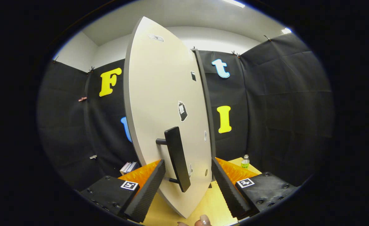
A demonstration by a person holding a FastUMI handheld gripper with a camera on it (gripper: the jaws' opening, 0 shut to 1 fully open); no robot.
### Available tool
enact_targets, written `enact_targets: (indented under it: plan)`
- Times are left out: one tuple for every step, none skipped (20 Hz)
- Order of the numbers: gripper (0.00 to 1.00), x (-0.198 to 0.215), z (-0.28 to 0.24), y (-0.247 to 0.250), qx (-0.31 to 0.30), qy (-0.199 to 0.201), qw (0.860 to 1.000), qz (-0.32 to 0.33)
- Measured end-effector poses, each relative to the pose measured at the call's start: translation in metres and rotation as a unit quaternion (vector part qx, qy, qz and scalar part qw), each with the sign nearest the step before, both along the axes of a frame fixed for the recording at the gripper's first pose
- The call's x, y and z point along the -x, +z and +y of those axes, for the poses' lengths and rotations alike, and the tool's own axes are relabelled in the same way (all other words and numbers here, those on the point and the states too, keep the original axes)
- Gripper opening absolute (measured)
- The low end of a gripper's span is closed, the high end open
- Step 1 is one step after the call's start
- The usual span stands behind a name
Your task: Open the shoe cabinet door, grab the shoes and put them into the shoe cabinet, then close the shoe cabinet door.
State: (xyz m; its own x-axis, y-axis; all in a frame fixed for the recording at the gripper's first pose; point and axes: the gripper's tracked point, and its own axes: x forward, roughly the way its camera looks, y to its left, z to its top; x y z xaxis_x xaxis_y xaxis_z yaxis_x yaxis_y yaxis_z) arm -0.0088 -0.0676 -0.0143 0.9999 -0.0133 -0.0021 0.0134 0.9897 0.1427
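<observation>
Shoe cabinet door [159,103]: pale panel, standing ajar and seen nearly edge-on, rising straight ahead of the gripper [188,185]; its dark bar handle [177,158] sits between the two fingers, which are spread wide apart and touch neither handle nor panel. Desk [217,205]: light wood surface under the door's lower edge, carrying a small clear bottle [245,161] beyond the right finger and a few stacked books [128,167] beyond the left finger. Fingertips [203,220] of a person's hand show below the door.
</observation>
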Motion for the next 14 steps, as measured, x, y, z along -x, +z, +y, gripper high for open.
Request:
enact_targets:
  plan:
    - [0.98, -0.005, 0.008, -0.001, -0.001, 0.005, 1.0, 0.001]
    - [0.98, -0.01, 0.018, -0.001, -0.002, 0.01, 1.0, 0.002]
    - [0.98, -0.014, 0.029, -0.001, -0.004, 0.019, 1.0, 0.001]
    - [0.98, -0.018, 0.042, 0.0, -0.005, 0.03, 1.0, -0.002]
    - [0.98, -0.022, 0.049, 0.0, -0.003, 0.035, 0.999, -0.004]
    - [0.98, -0.025, 0.057, 0.001, 0.001, 0.039, 0.999, -0.007]
    - [0.98, -0.023, 0.062, -0.003, 0.006, 0.044, 0.999, -0.009]
    - [0.98, -0.024, 0.068, -0.004, 0.01, 0.047, 0.999, -0.01]
    - [0.98, -0.024, 0.073, -0.003, 0.012, 0.051, 0.999, -0.012]
    - [0.98, -0.025, 0.076, -0.004, 0.013, 0.054, 0.998, -0.012]
    - [0.98, -0.025, 0.078, -0.004, 0.015, 0.054, 0.998, -0.011]
    - [0.98, -0.026, 0.077, -0.005, 0.019, 0.052, 0.998, -0.008]
    - [0.98, -0.027, 0.076, -0.005, 0.023, 0.05, 0.998, -0.007]
    - [0.98, -0.027, 0.076, -0.004, 0.025, 0.049, 0.998, -0.009]
